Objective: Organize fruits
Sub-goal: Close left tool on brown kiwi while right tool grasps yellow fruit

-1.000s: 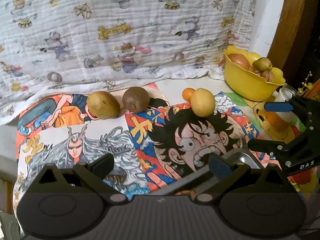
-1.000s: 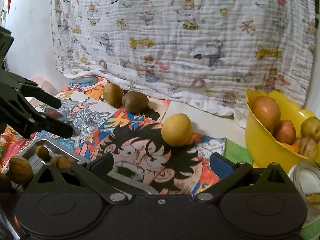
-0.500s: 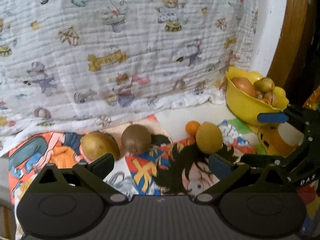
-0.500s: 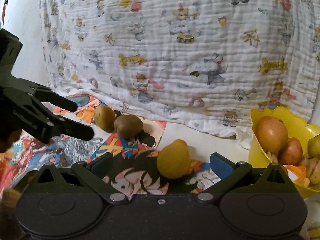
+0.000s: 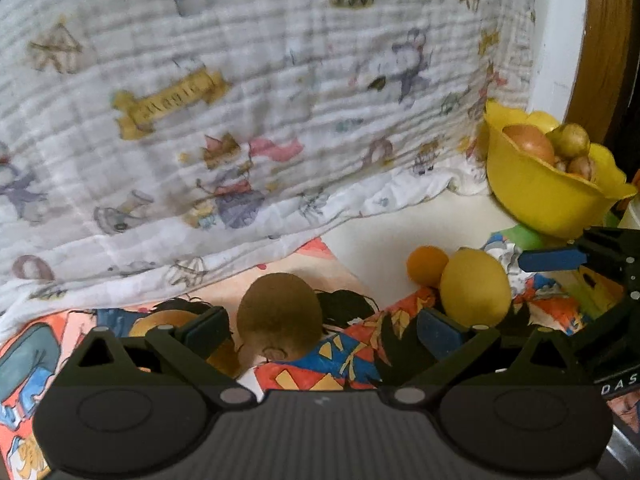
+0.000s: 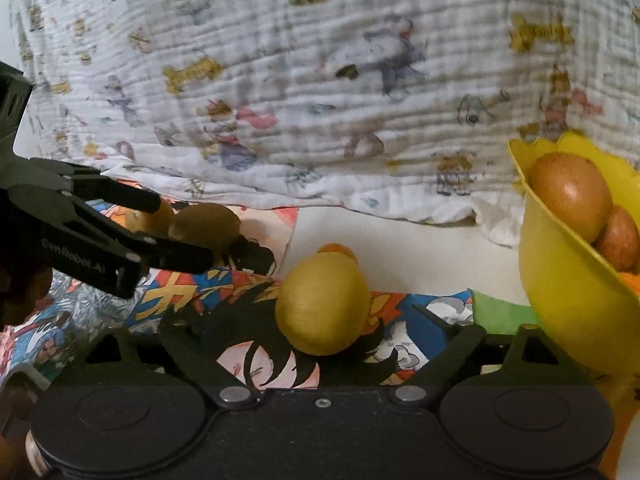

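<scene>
Both the left gripper [image 5: 322, 334] and right gripper [image 6: 320, 332] angle downward, jaws apart, the right's just narrowing.

Yellow lemon [image 6: 323, 304] on mat [image 6: 420, 320] printed with cartoon faces — red, blue, orange, black. Small orange fruit [image 5: 426, 265] behind it. Brown kiwi [image 5: 280, 316] beside tan-yellow fruit [image 5: 160, 322]. Bright yellow bowl [image 6: 560, 320] holding reddish-brown fruits. White crinkled cloth [image 6: 320, 100] — pastel cartoon figures, gold bone shapes. Black fingers [image 5: 208, 330] with blue pads.
</scene>
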Available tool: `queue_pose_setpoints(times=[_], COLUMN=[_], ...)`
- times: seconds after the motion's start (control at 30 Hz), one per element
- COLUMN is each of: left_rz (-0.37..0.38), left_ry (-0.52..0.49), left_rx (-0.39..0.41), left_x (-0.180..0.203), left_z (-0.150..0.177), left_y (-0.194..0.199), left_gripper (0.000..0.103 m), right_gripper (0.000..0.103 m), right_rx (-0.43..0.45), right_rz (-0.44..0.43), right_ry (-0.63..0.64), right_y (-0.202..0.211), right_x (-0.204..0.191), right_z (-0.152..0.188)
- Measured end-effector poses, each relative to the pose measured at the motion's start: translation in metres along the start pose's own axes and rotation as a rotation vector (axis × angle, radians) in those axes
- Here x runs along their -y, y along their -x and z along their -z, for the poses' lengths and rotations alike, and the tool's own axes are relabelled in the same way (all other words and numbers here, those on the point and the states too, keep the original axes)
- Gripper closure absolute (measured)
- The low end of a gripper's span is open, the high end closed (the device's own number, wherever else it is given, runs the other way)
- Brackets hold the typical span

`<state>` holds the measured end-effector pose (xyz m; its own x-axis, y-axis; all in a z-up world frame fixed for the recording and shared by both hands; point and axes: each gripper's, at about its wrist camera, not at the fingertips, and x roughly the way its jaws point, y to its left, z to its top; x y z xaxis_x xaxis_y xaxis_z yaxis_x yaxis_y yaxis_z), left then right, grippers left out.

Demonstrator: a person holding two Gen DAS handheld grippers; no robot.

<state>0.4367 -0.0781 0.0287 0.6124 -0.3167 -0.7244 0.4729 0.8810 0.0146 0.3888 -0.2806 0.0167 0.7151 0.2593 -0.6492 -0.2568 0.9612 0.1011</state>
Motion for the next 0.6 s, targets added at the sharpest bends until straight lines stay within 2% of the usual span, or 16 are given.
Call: queue_pose_setpoints(times=[0.23, 0.6], left_rz=[-0.015, -0.058], left_ry=[-0.045, -0.044], left_rx=[-0.02, -0.047], left_x=[0.0, -0.009], left_z=[0.001, 0.001], left_y=[-0.016, -0.028], left_gripper=[0.01, 0.026], right_gripper=[0.023, 0.04], right_rx=[-0.01, -0.028], right_rz=[0.005, 0.023], right_ry=[-0.002, 0.023], right_y=[-0.009, -0.024], right_x=[-0.001, -0.008], right_z=[0.003, 0.005])
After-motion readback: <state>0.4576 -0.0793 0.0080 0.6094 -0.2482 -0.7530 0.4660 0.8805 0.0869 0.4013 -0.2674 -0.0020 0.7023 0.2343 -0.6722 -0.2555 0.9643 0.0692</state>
